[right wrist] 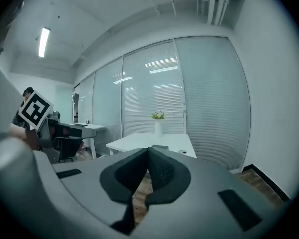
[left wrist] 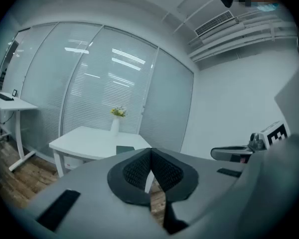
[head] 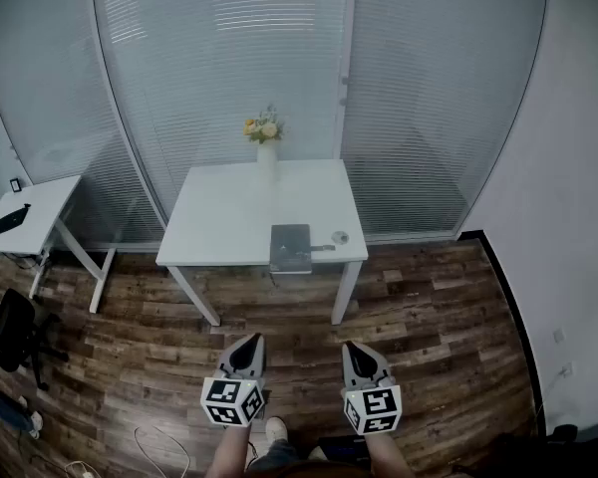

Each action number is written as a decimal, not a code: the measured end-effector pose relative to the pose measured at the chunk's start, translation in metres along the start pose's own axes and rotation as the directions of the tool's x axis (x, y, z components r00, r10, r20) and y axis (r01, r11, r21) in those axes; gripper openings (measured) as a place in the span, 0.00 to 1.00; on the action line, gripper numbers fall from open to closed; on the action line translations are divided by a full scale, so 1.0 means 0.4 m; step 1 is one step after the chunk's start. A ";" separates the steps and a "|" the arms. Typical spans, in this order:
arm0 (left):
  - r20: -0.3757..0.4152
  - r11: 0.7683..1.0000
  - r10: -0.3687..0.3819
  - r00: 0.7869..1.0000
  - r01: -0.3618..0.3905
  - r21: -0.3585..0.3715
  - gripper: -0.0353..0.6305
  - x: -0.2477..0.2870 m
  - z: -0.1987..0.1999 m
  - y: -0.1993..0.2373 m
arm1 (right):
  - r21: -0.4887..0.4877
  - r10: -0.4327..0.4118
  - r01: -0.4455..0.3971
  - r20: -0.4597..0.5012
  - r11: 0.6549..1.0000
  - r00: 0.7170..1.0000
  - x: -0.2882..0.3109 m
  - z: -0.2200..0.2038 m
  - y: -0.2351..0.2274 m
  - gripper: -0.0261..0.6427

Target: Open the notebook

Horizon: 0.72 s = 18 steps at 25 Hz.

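A grey notebook (head: 290,248) lies closed near the front edge of a white table (head: 229,227), well ahead of me across the wooden floor. It shows small in the left gripper view as the notebook (left wrist: 124,149) and in the right gripper view as the notebook (right wrist: 160,147). My left gripper (head: 249,342) and right gripper (head: 351,350) are held side by side low in the head view, far short of the table. Both are shut with nothing between the pads.
A white vase with flowers (head: 266,147) stands at the table's back edge, and a small round object (head: 340,237) lies right of the notebook. A second white desk (head: 40,207) and a black chair (head: 15,332) are at the left. Glass walls with blinds stand behind.
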<state>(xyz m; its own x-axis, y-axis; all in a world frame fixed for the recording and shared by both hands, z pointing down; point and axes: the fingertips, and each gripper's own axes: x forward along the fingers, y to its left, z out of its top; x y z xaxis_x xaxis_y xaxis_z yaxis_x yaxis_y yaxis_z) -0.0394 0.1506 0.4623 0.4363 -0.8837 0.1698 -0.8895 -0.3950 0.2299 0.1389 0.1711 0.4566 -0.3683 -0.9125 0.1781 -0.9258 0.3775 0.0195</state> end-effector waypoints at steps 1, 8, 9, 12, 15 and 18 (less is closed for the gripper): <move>-0.005 1.000 -0.005 1.000 0.005 -0.020 0.09 -0.004 -0.004 -0.004 | 0.000 0.002 -0.002 -0.003 1.000 1.000 -0.008 -0.002 -0.001 0.06; -0.079 0.989 -0.068 0.994 0.057 -0.135 0.09 -0.016 -0.044 -0.036 | -0.008 0.010 -0.010 -0.013 1.000 1.000 -0.042 -0.008 -0.001 0.06; -0.084 0.991 -0.066 0.994 0.055 -0.119 0.09 -0.019 -0.047 -0.042 | -0.006 0.013 -0.013 -0.018 1.000 1.000 -0.046 -0.012 -0.002 0.06; -0.095 0.998 -0.036 0.995 0.030 -0.057 0.09 -0.035 -0.058 -0.060 | 0.024 0.021 -0.020 -0.036 1.000 0.999 -0.061 -0.031 -0.004 0.06; -0.126 0.999 0.016 0.992 -0.012 0.034 0.09 -0.053 -0.076 -0.071 | 0.043 0.025 -0.022 -0.056 0.999 0.998 -0.078 -0.051 -0.009 0.06; -0.148 0.994 0.054 0.987 -0.039 0.101 0.09 -0.073 -0.089 -0.071 | 0.046 0.037 -0.034 -0.077 0.998 0.996 -0.082 -0.067 -0.002 0.09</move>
<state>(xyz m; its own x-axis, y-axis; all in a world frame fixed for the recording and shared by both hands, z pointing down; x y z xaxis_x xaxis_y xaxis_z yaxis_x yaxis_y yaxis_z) -0.0221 0.1967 0.4848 0.4027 -0.8567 0.3222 -0.9152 -0.3833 0.1247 0.1540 0.2049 0.4770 -0.3951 -0.8828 0.2543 -0.9157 0.4006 -0.0321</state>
